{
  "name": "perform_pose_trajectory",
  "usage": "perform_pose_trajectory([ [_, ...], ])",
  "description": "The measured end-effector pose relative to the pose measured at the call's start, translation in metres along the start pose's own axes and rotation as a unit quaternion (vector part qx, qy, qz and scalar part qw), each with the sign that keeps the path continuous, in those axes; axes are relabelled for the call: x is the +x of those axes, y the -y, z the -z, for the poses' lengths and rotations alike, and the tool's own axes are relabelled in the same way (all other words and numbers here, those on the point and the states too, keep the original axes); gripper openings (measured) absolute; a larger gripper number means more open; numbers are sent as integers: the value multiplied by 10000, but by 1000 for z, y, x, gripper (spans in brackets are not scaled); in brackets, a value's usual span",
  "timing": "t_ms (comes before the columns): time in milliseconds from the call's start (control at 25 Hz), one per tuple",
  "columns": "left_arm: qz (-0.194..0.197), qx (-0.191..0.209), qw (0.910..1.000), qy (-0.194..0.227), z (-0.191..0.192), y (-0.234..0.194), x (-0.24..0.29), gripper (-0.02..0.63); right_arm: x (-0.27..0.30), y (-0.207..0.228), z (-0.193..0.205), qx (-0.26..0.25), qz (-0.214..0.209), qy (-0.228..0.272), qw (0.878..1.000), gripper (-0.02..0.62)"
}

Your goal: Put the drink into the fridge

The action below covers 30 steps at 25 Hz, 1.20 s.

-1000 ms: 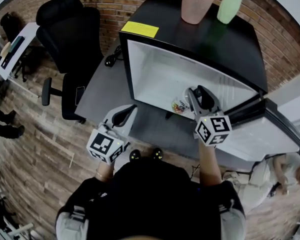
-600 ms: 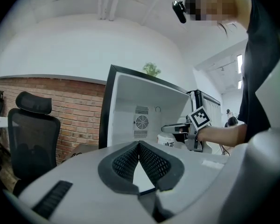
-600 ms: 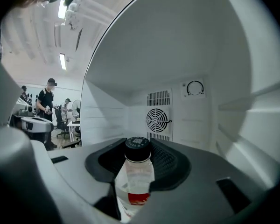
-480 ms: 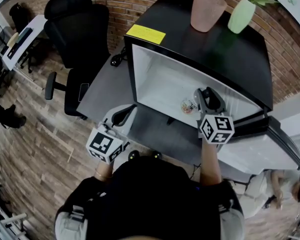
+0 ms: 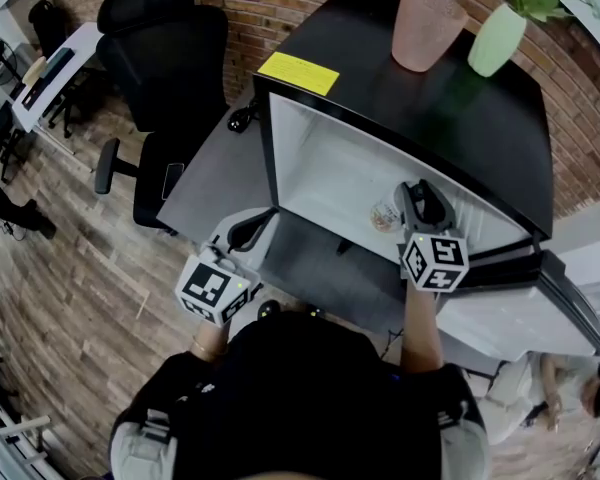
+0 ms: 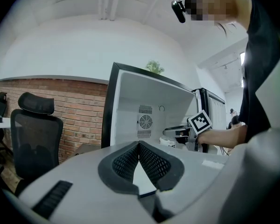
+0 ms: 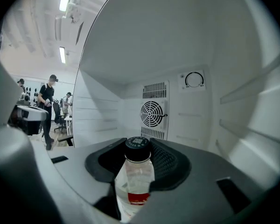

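1. Brick wall behind; fridge (image 5: 325, 158) stands open on the grey bench (image 5: 208, 183).
2. Right gripper (image 5: 417, 196): fingers clamped on the drink (image 7: 136, 176), upright, just inside the fridge.
3. Left gripper (image 6: 139, 148): fingers pressed together, empty, left of the fridge.
4. Risk: let go too high and the drink topples.
5. Fridge floor beneath the drink is hidden.

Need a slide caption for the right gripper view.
Right tool grips a clear, black-capped drink bottle inside the white fridge, facing its rear fan.
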<state>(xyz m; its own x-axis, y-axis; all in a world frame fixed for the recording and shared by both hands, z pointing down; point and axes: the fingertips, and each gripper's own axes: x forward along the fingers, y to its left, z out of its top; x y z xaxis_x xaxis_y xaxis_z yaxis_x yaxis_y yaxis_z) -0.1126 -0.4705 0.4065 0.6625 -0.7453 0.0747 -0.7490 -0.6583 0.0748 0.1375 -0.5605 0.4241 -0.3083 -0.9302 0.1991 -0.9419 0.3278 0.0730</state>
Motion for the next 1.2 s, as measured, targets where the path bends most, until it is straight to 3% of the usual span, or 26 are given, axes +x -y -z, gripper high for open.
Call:
perform_pose_trajectory([
  [840, 51, -108, 9999, -116, 5, 9, -15, -5, -17, 4, -14, 204, 394, 385, 9983, 198],
  [1200, 509, -71, 9986, -150, 7, 26, -6, -5, -59, -23, -32, 261, 292, 782, 9962, 180],
])
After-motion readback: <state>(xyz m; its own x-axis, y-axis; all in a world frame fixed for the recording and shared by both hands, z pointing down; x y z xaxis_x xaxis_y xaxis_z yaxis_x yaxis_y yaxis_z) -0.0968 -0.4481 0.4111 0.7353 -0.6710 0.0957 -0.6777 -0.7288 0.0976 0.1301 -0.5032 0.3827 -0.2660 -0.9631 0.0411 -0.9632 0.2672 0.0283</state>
